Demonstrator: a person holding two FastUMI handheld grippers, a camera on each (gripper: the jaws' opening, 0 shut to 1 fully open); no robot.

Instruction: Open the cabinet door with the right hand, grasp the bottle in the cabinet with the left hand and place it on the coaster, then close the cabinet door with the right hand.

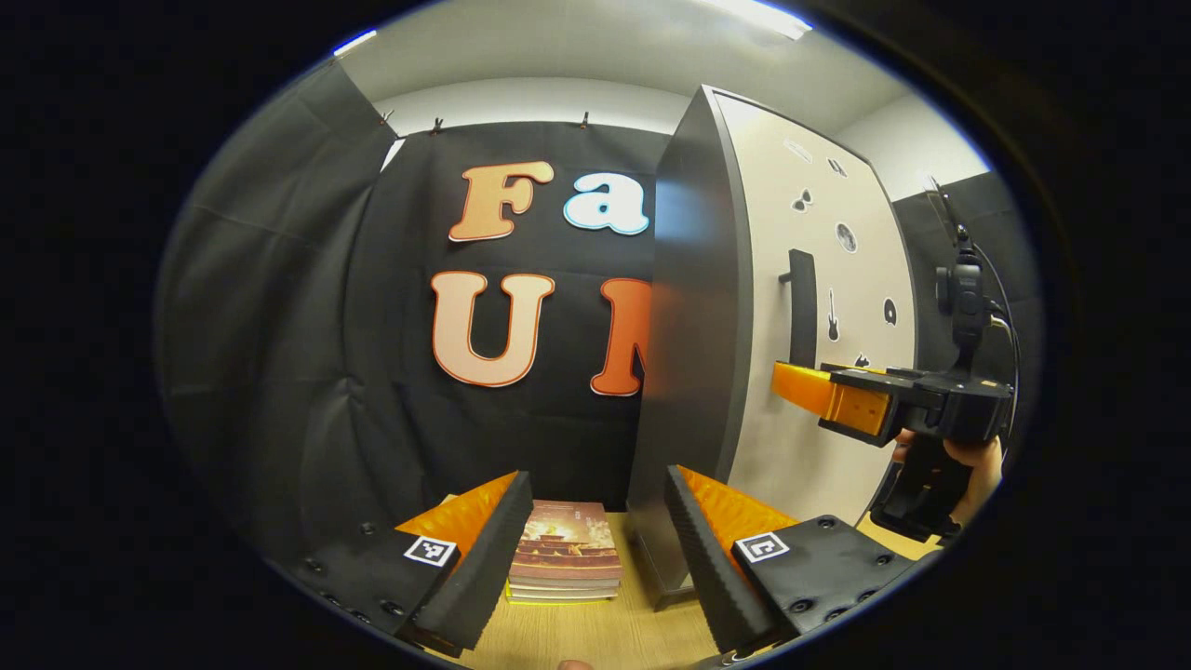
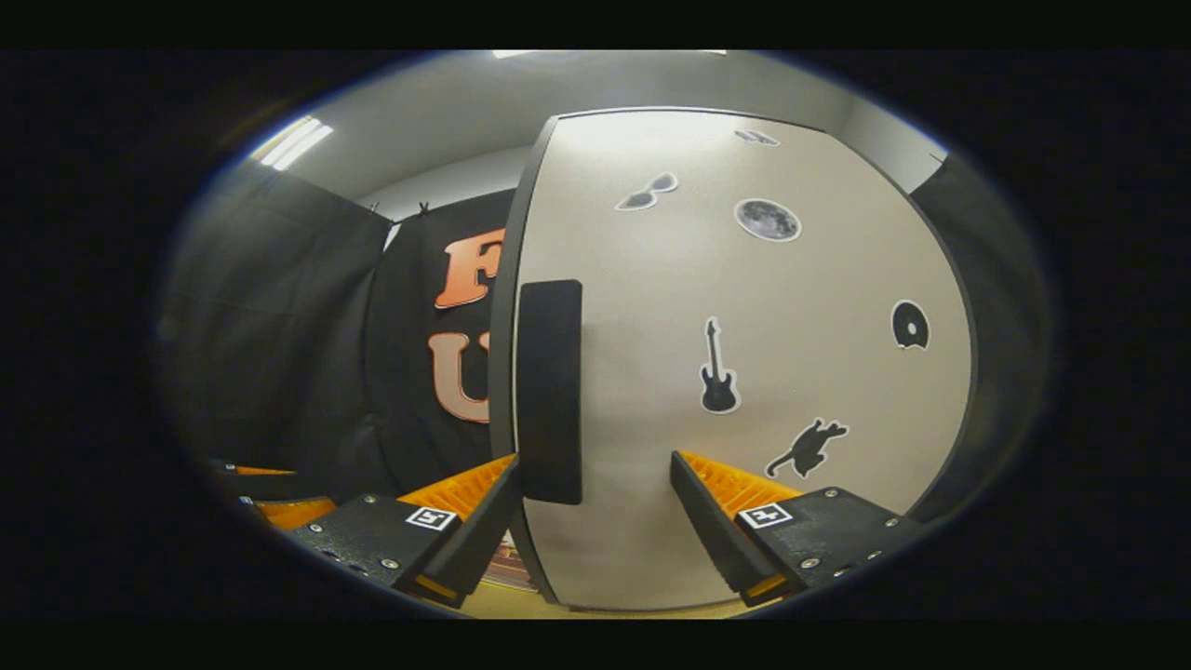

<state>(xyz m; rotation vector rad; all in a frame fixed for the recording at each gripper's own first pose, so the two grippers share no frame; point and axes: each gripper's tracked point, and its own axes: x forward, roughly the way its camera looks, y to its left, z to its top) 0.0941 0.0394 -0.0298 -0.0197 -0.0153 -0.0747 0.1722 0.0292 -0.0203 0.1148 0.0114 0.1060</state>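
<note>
Wooden table (image 1: 595,642) under the left gripper (image 1: 595,549), fingers spread, nothing between; a stack of books (image 1: 565,563) lies ahead of them. Cabinet door (image 1: 819,307) shut, ahead to the right. Right gripper view: right gripper (image 2: 595,521) open, its handle (image 2: 549,391) just ahead, nearer the left finger. Door stickers (image 2: 718,368) beyond. Bottle hidden.

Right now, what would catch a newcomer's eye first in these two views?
The pale cabinet door, dotted with small black stickers, stands closed and close in the right gripper view, its black handle ahead of the open right gripper. In the left gripper view, a stack of books lies on the wooden table between the open left gripper's fingers.
</note>
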